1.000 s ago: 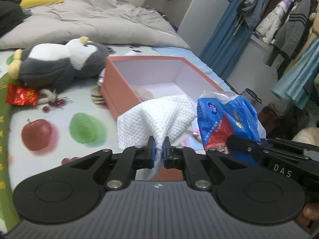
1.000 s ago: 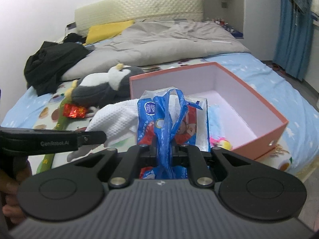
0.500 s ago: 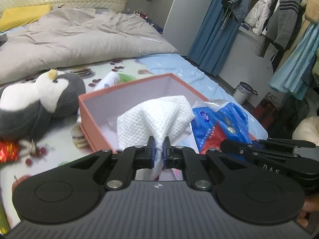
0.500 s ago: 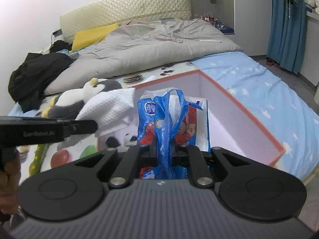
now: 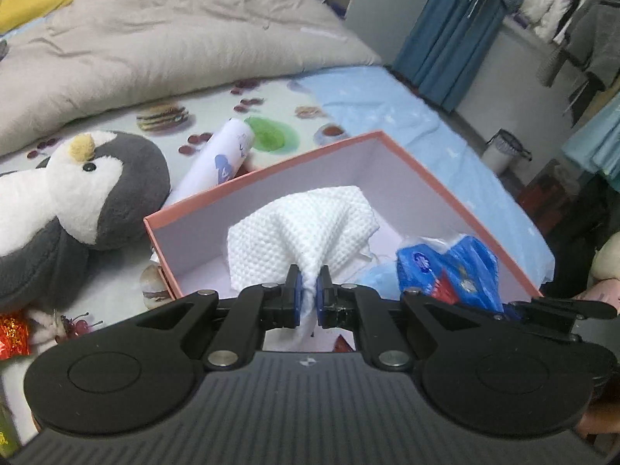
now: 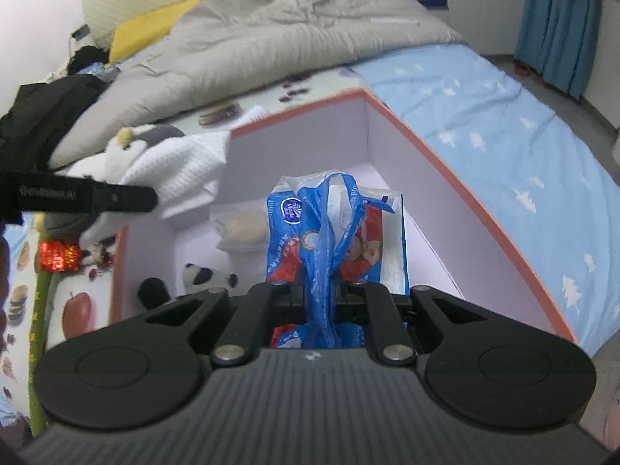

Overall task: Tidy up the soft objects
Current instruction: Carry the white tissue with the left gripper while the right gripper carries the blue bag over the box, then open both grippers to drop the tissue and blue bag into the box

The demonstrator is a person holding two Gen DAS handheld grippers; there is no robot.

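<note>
1. Left wrist view: the white cloth point(image 5: 300, 224) hangs bunched from the left tool point(image 5: 307, 290), whose blue pads are pinched tight on a fold of it. A second ago the cloth hung in front of the box's near wall; now it is held over the open inside of the orange box point(image 5: 457, 201), so the carry has gone from approach to being above the target.

2. The blue tissue pack point(image 6: 333, 232) has made the same move. The right tool point(image 6: 318, 294) is closed hard on its blue plastic handle strip, and in the right wrist view the pack sits well within the box point(image 6: 484, 209) walls, low toward the pale floor. A second ago it was still short of the near wall.

3. Already lying on the box floor are a small panda toy point(image 6: 201, 275) and a pale wrapped item point(image 6: 240, 228), beside where the pack hangs. Whether the pack is touching the floor I cannot tell.

4. My reading: both soft things are now placed for release. Opening each tool should drop them inside; the cloth hangs higher than the pack and a loose corner may drape over the wall.

5. Outside the box, on the bed point(image 5: 341, 116), remain the penguin plush point(image 5: 77, 201), just beside the box's left wall, a white tube point(image 5: 221, 162) behind the far wall, and a red foil packet point(image 5: 13, 333) at the left edge. The plush looks to be the next soft thing to gather.
</note>
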